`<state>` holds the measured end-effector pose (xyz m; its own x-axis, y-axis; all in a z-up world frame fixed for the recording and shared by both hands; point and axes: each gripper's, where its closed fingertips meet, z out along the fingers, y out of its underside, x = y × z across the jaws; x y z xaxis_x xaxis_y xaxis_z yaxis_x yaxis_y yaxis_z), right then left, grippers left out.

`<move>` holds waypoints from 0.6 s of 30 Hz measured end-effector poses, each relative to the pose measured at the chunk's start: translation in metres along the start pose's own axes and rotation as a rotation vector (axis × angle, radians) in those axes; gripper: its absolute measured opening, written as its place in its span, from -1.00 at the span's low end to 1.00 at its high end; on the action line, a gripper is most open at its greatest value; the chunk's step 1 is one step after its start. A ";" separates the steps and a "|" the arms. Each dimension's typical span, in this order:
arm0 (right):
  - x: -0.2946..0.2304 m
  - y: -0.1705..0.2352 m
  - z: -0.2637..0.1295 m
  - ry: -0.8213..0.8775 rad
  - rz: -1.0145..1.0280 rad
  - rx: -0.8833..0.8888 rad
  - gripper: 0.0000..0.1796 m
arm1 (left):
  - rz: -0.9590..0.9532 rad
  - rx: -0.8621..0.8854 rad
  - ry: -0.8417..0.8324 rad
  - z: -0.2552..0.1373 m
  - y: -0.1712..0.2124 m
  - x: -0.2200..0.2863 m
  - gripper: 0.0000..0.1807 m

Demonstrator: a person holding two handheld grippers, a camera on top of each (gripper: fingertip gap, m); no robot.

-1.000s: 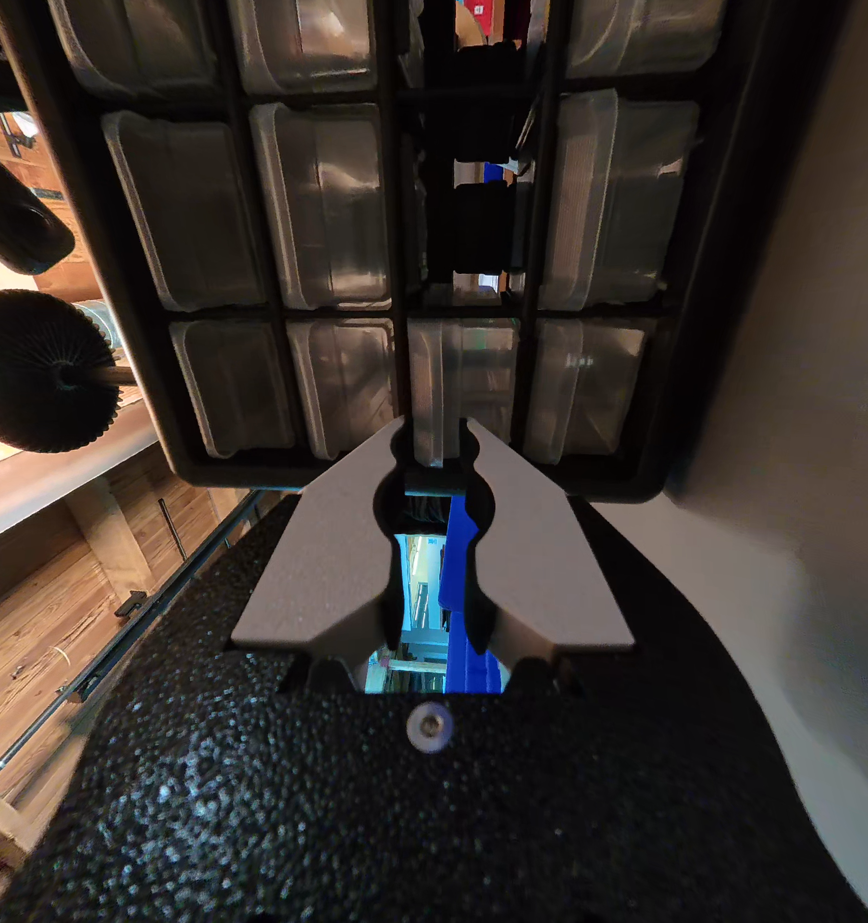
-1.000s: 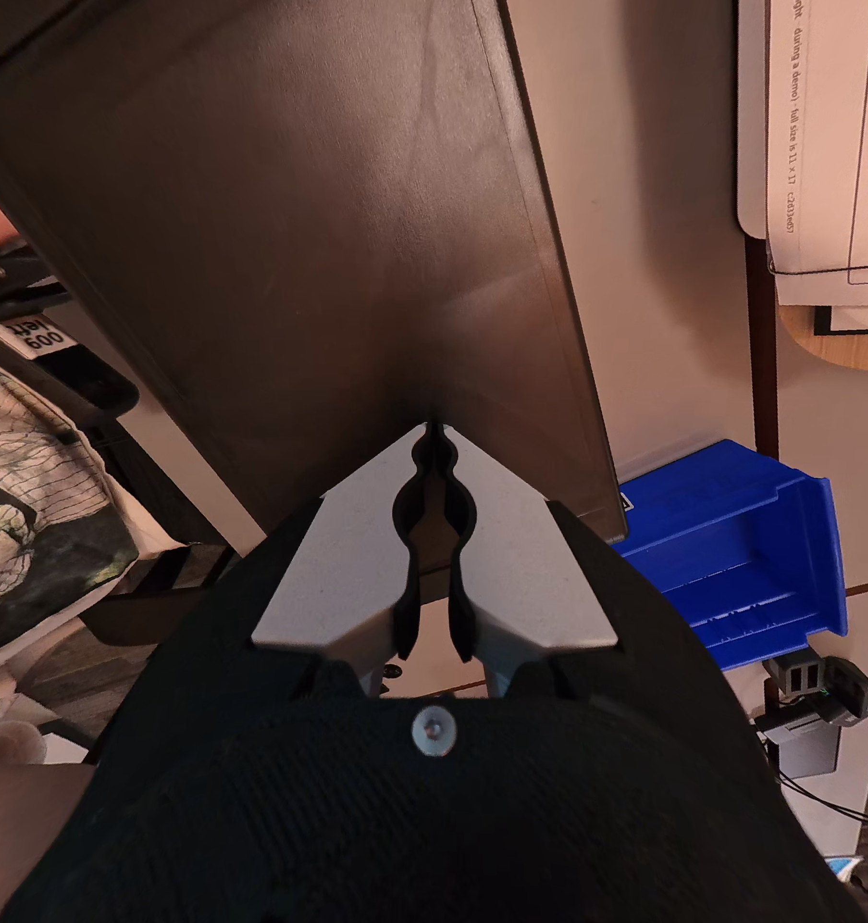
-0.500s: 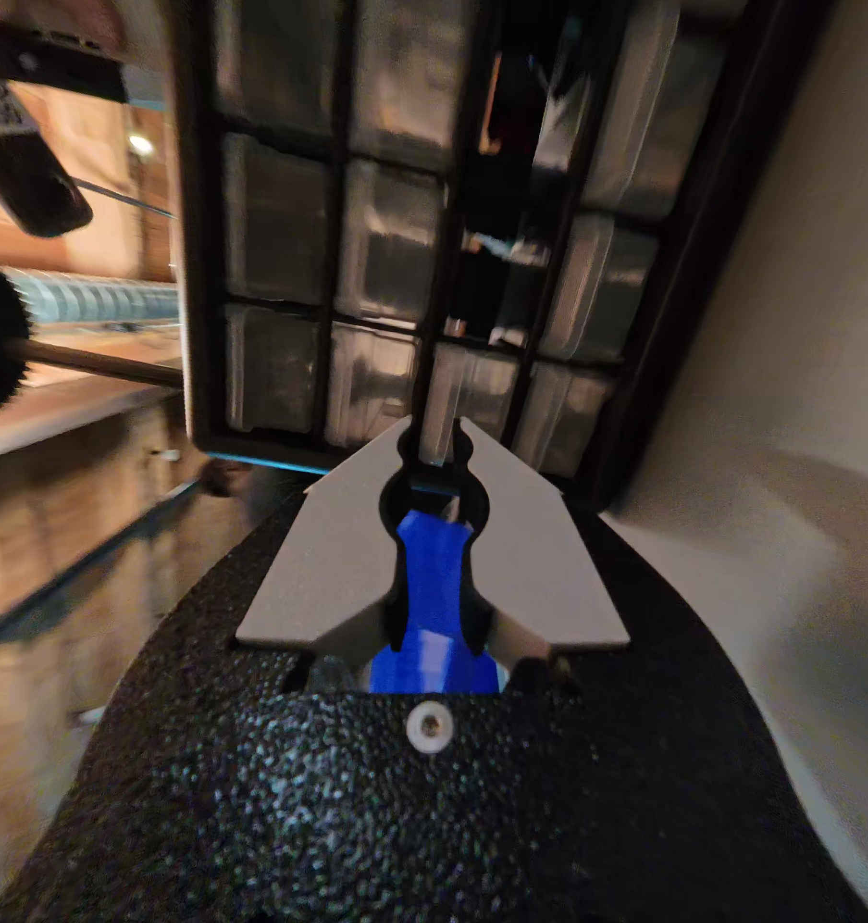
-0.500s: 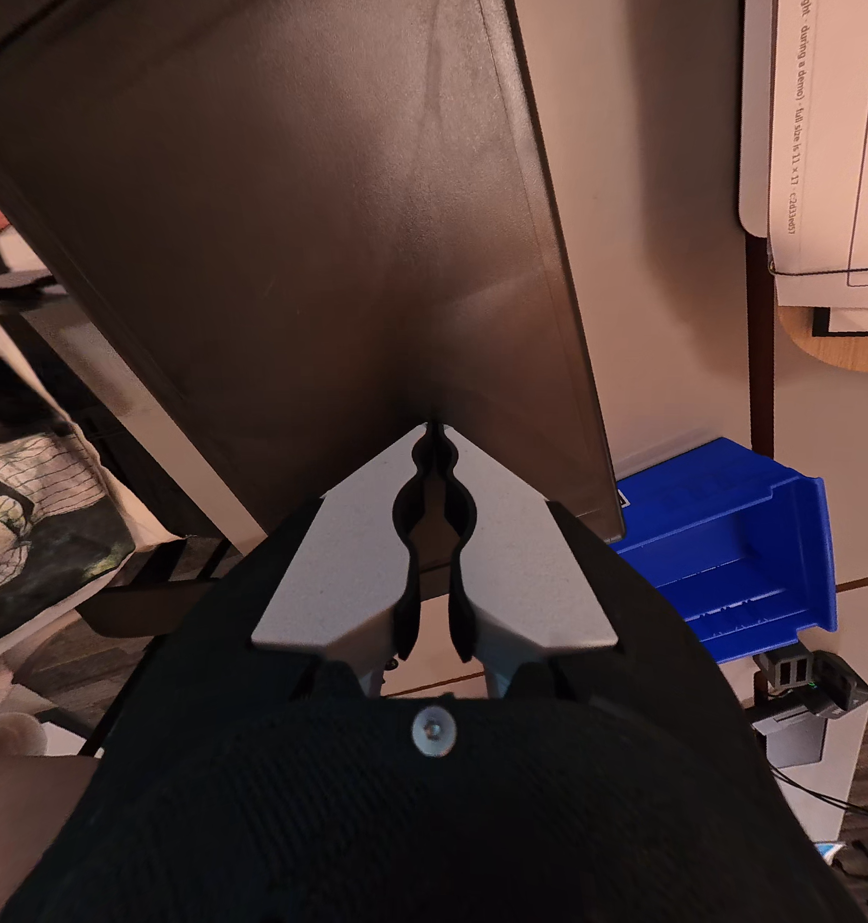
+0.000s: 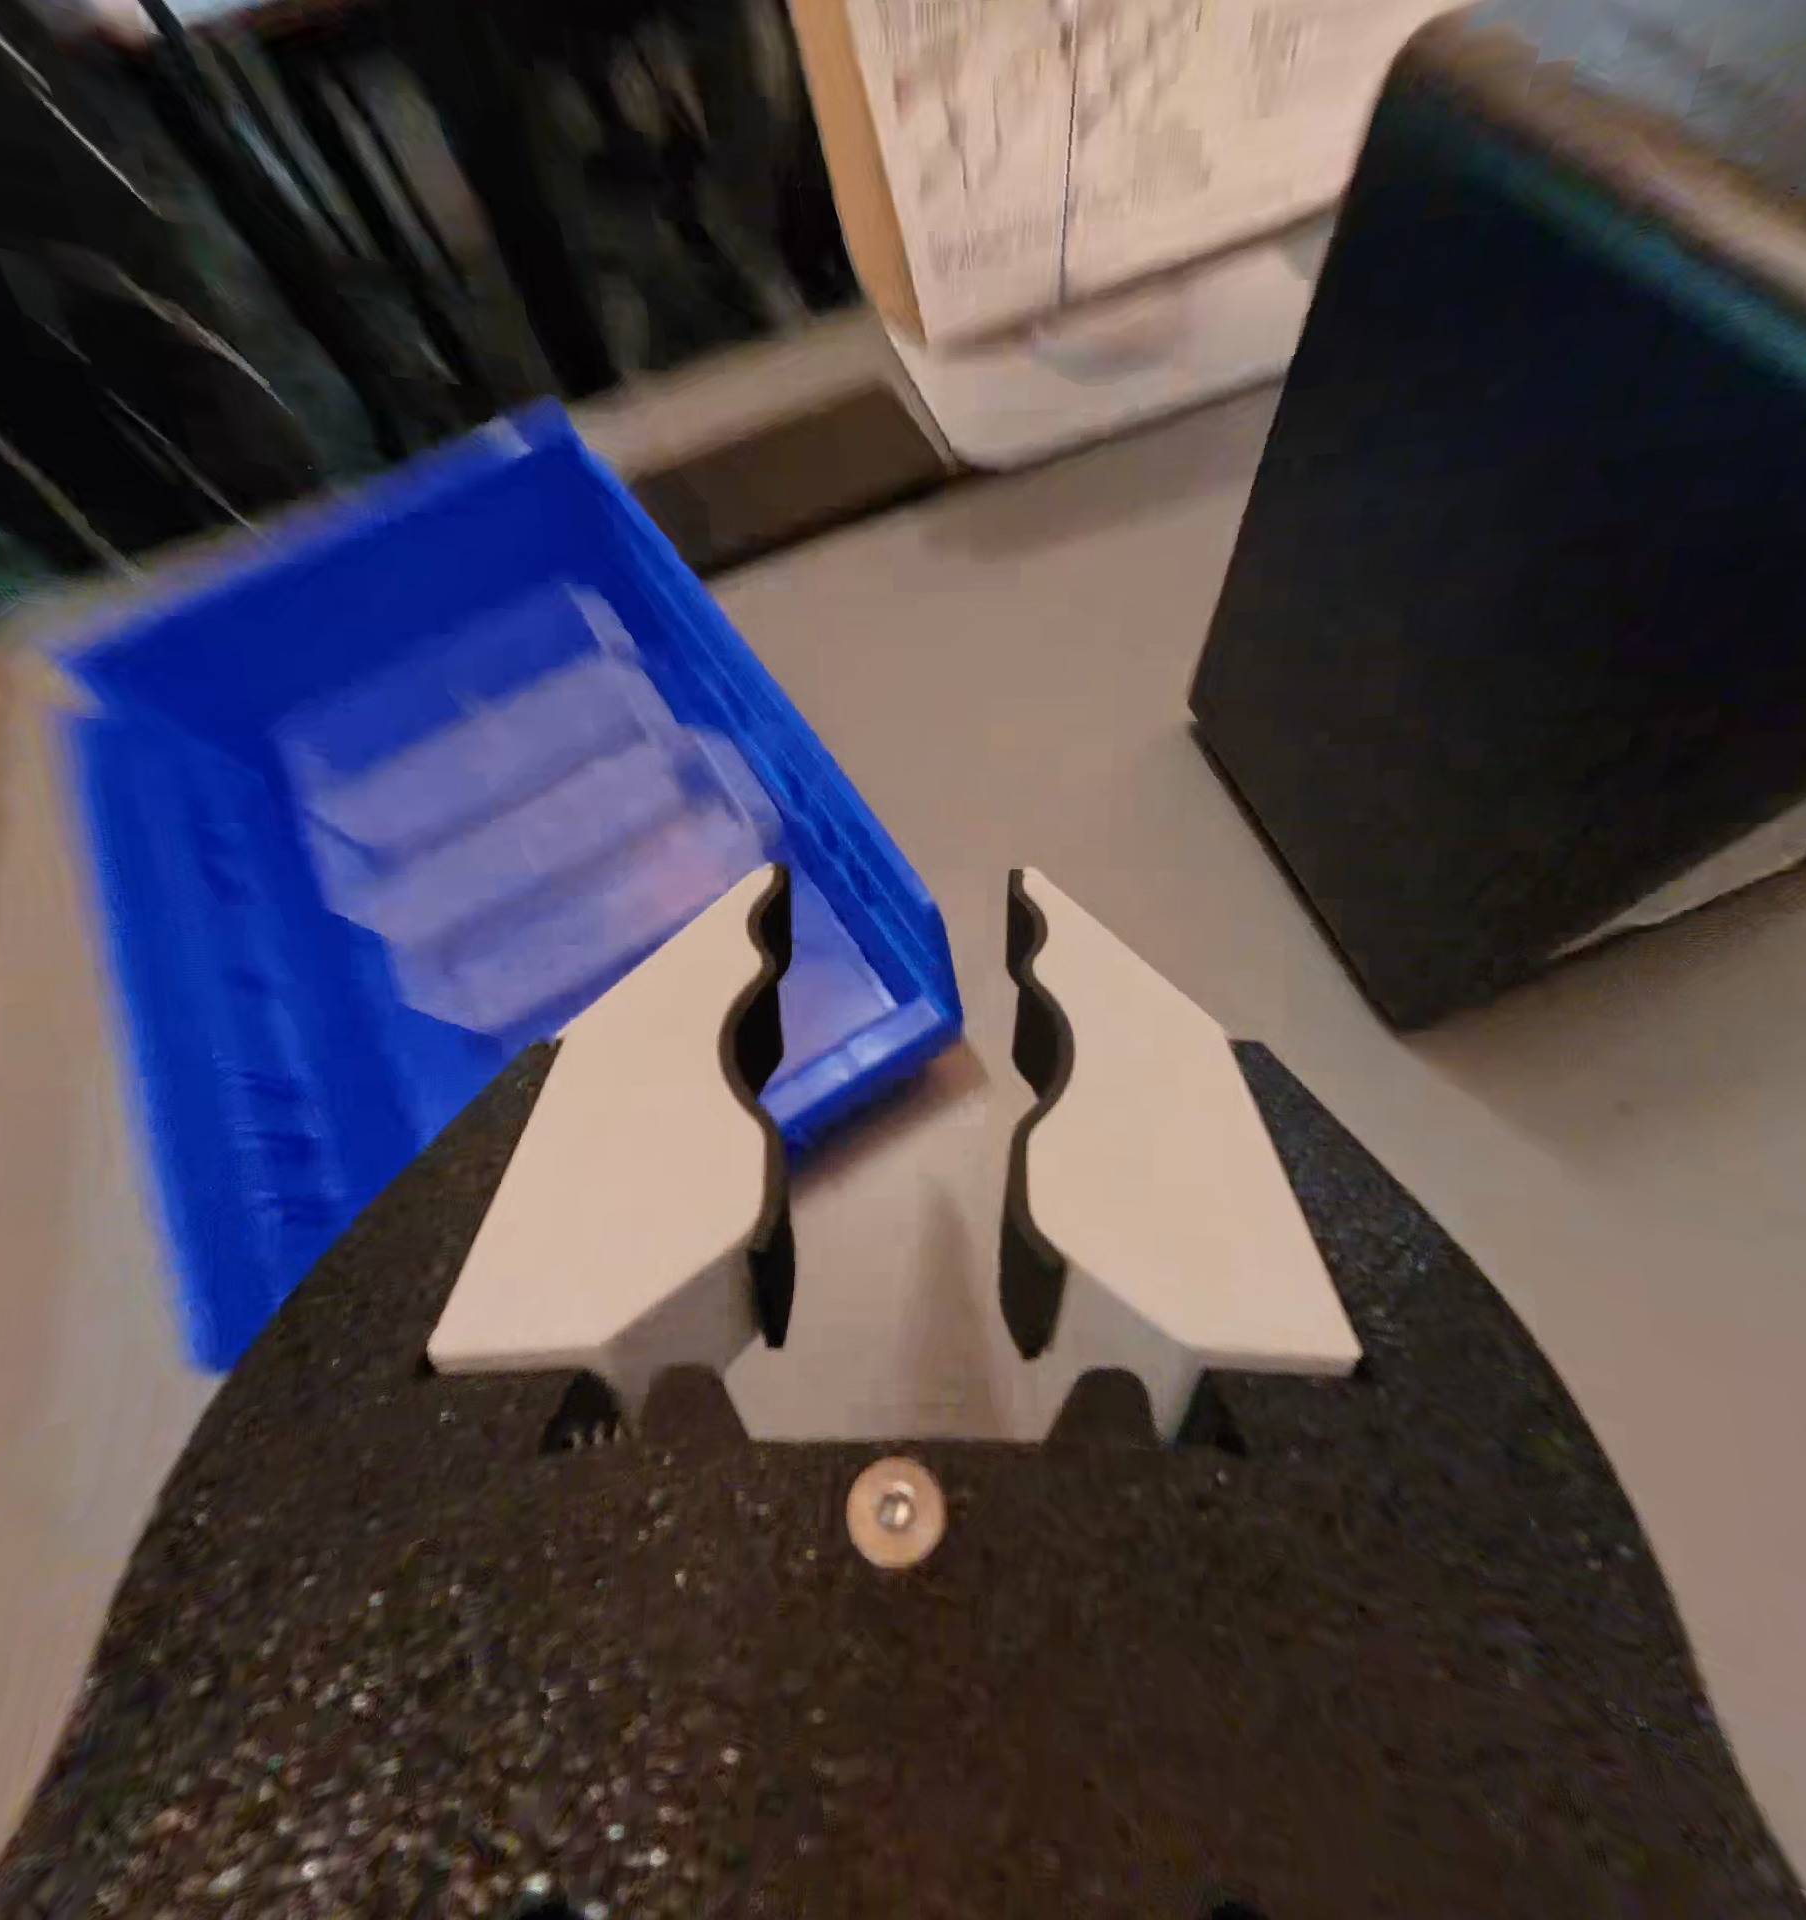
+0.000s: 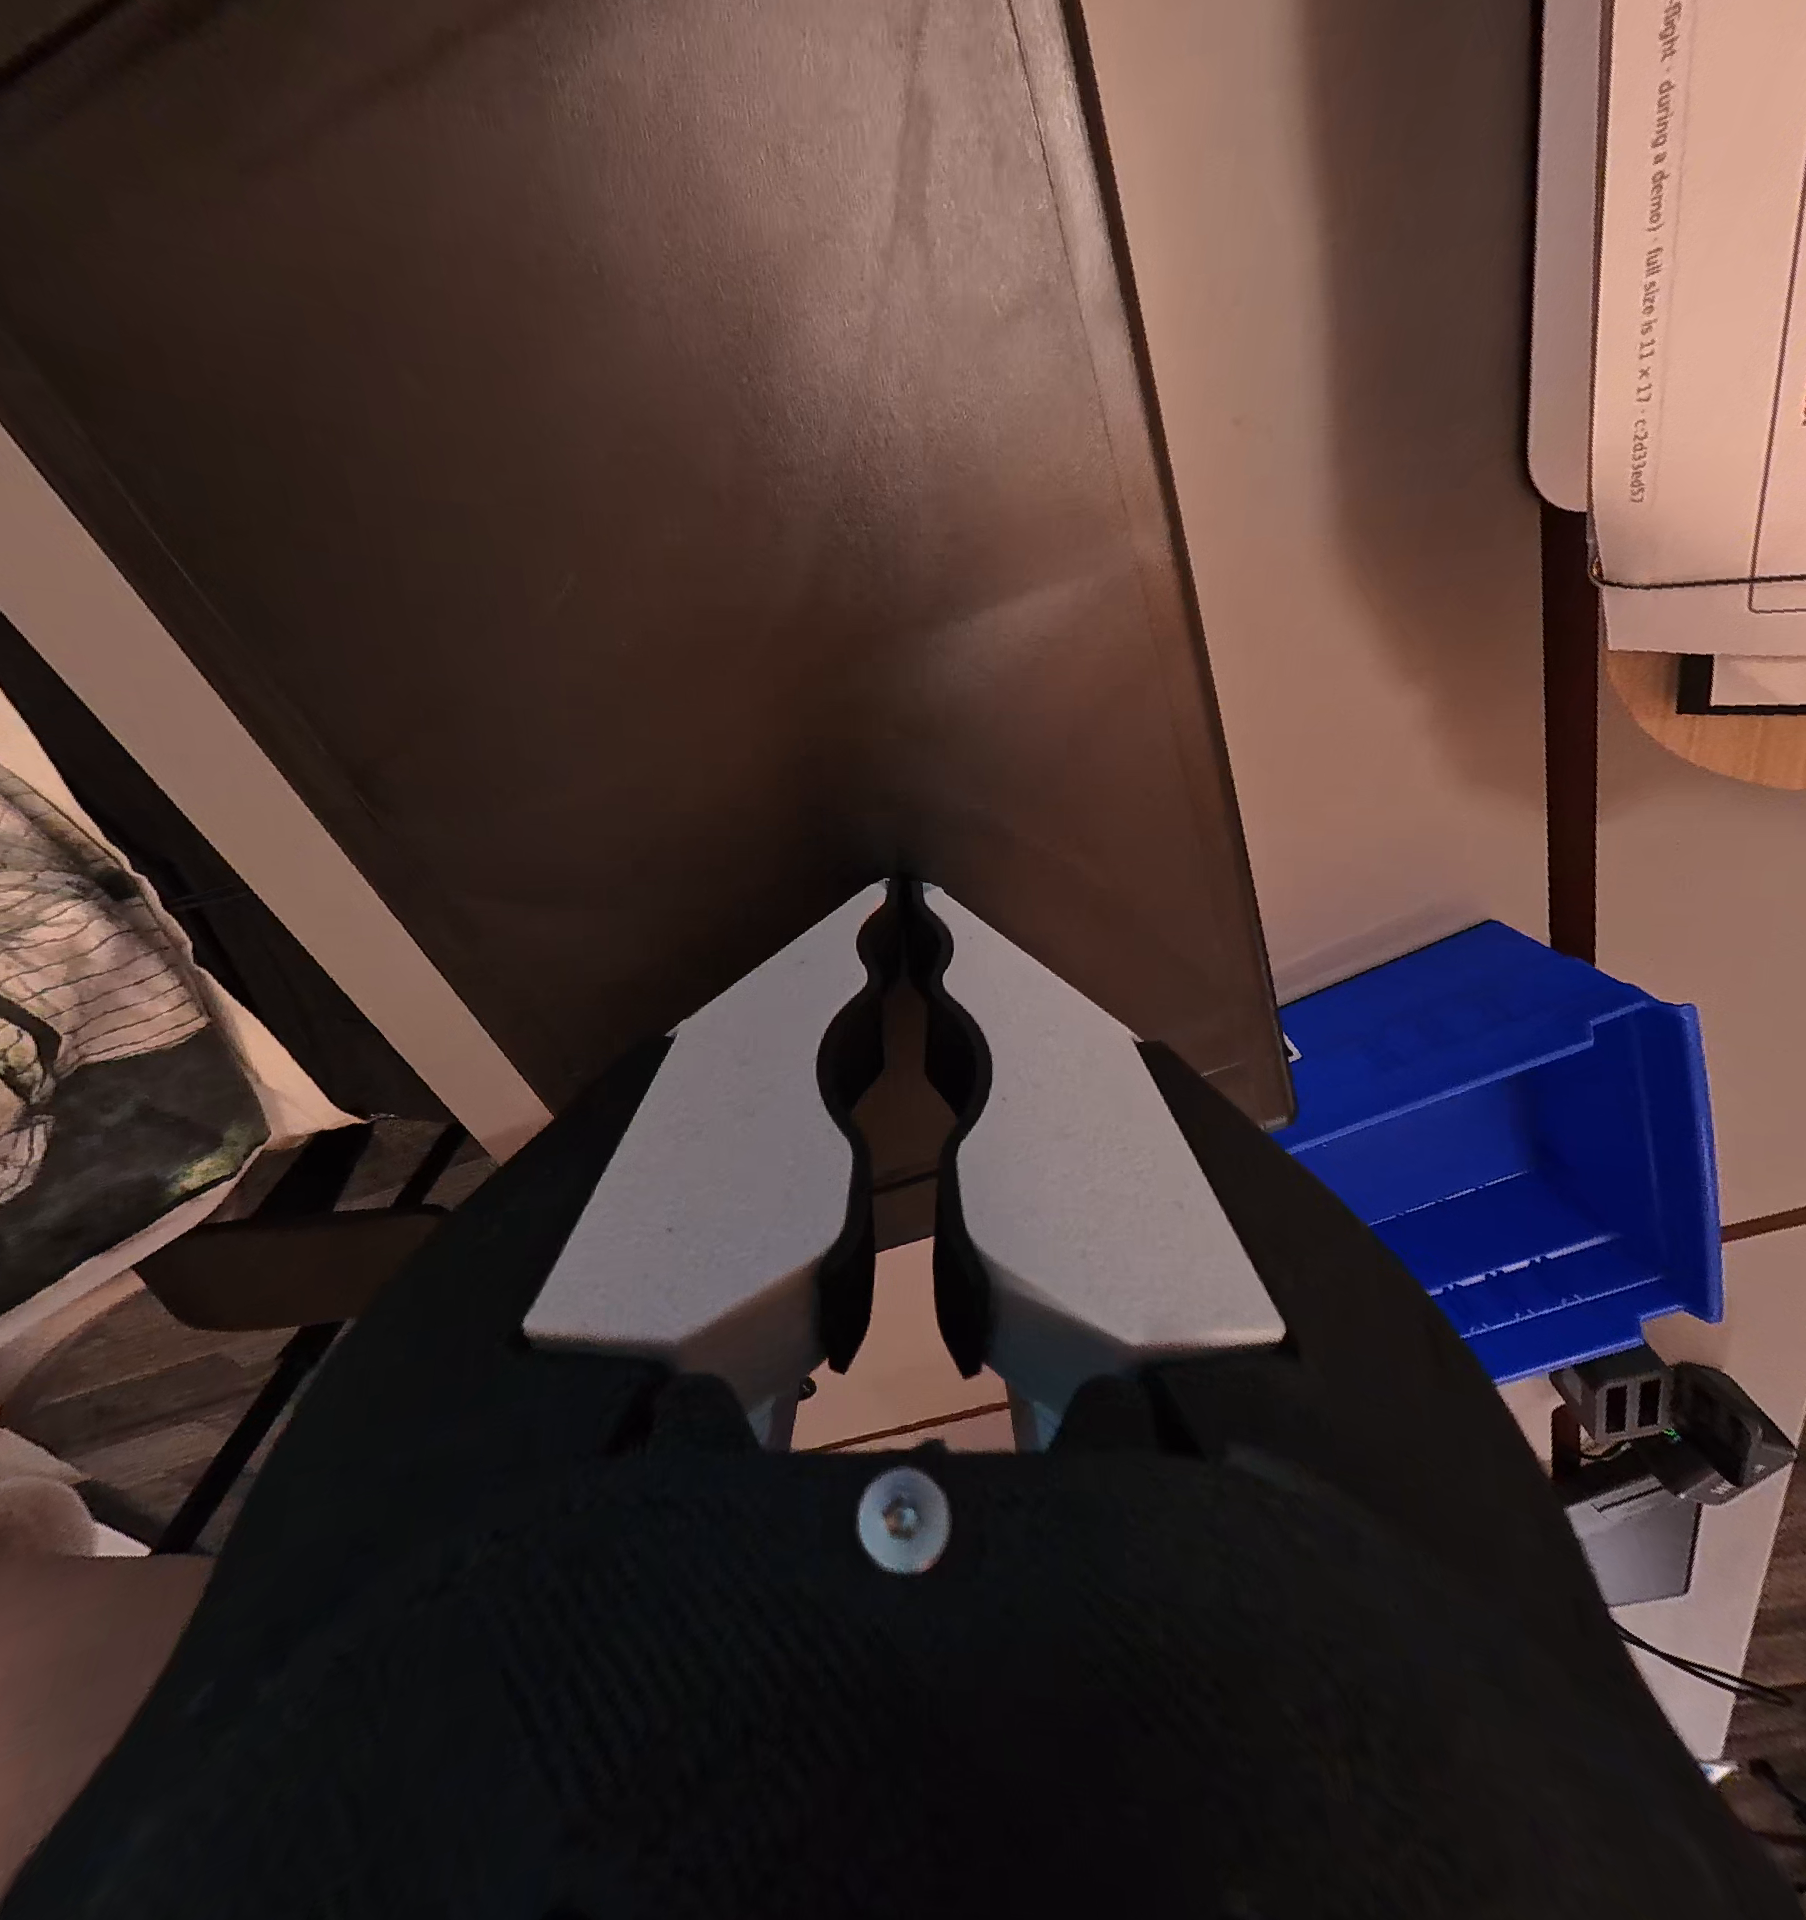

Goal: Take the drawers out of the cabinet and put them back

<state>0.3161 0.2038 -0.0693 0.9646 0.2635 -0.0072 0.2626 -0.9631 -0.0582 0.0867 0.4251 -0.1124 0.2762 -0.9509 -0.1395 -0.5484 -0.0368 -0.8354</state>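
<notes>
Black cabinet (image 6: 670, 468) stands right of blue bin (image 5: 442, 831), right gripper (image 6: 904, 883) pinched against its dark panel. Clear drawer (image 5: 525, 800) lies inside bin. Left gripper (image 5: 894, 883) parted, empty, just beside bin. Judged: removal underway; returning drawers remains.

A workshop or lab bench, I think.

I see a plain grey table (image 5: 1065, 665) with a blue plastic parts bin (image 5: 255, 935) on it, a black small-parts cabinet (image 6: 670, 468), printed instruction sheets (image 6: 1709, 312) lying at the side, and a charger with batteries (image 6: 1647, 1455) at the table edge.
</notes>
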 end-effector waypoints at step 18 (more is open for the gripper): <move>0.000 0.000 0.000 0.008 -0.013 0.008 -1.00 | -0.364 -0.649 0.152 0.170 0.056 -0.074 -0.57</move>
<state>0.3160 0.2040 -0.0693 0.9614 0.2753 0.0012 0.2748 -0.9592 -0.0664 0.1697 0.5451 -0.2390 0.4426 -0.8744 0.1988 -0.8109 -0.4849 -0.3276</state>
